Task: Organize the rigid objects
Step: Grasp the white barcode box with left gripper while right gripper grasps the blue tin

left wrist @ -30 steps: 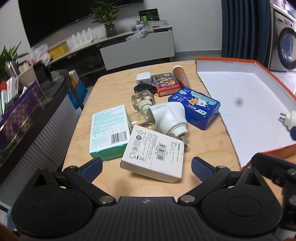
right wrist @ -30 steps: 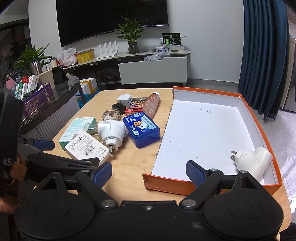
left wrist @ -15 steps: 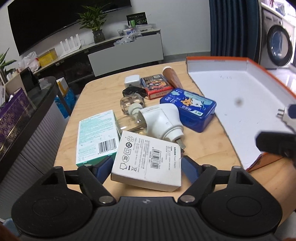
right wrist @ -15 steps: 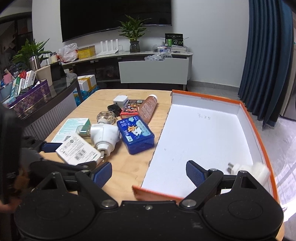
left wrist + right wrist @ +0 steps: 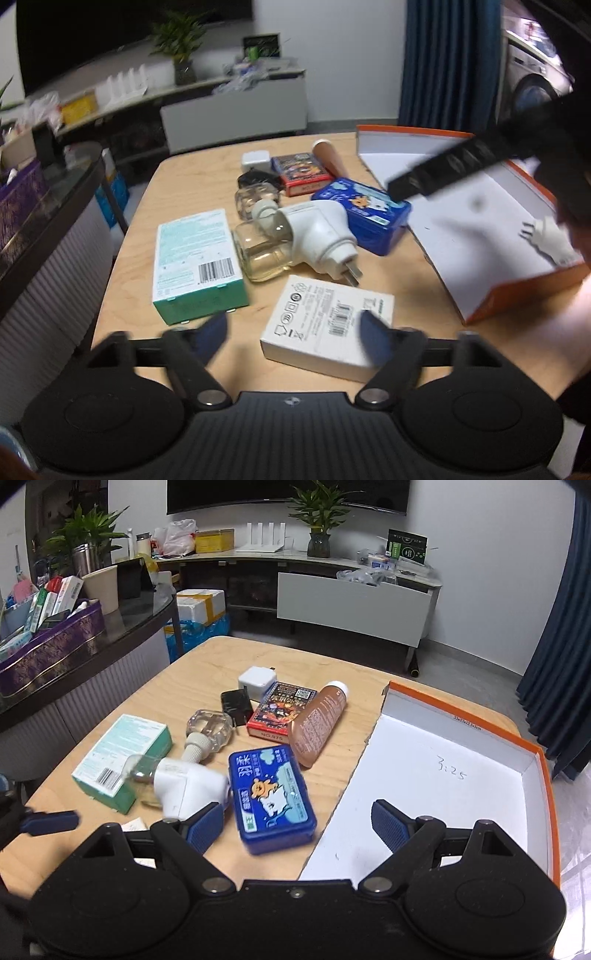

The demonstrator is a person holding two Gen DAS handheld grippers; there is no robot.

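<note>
A wooden desk point(image 5: 177, 686) holds a cluster of small items beside an orange-walled tray point(image 5: 480, 726) with a white floor.

The left hand-held gripper point(image 5: 295, 334) has its blue-padded fingers spread wide. A white box with a barcode point(image 5: 328, 325) lies flat on the desk, mostly between the fingers; the right finger overlaps the box's near right corner, the left finger stands apart from it. The view is blurred, so contact cannot be told. Just beyond the box lie a white plug-in device point(image 5: 317, 236) joined to a clear bottle point(image 5: 262, 254), and a green box point(image 5: 195, 258) to the left.

The right hand-held gripper point(image 5: 297, 821) is also spread and holds nothing. It hovers over a blue tin point(image 5: 271, 794) and the tray's near left edge.

Further back lie a red card box point(image 5: 282, 710), a brown bottle point(image 5: 319, 722) on its side, a white charger point(image 5: 256, 679), a black adapter point(image 5: 236, 705) and a second clear bottle point(image 5: 208, 727).

Inside the tray, seen from the left wrist, lies one white plug point(image 5: 550, 240) near the right wall.
</note>
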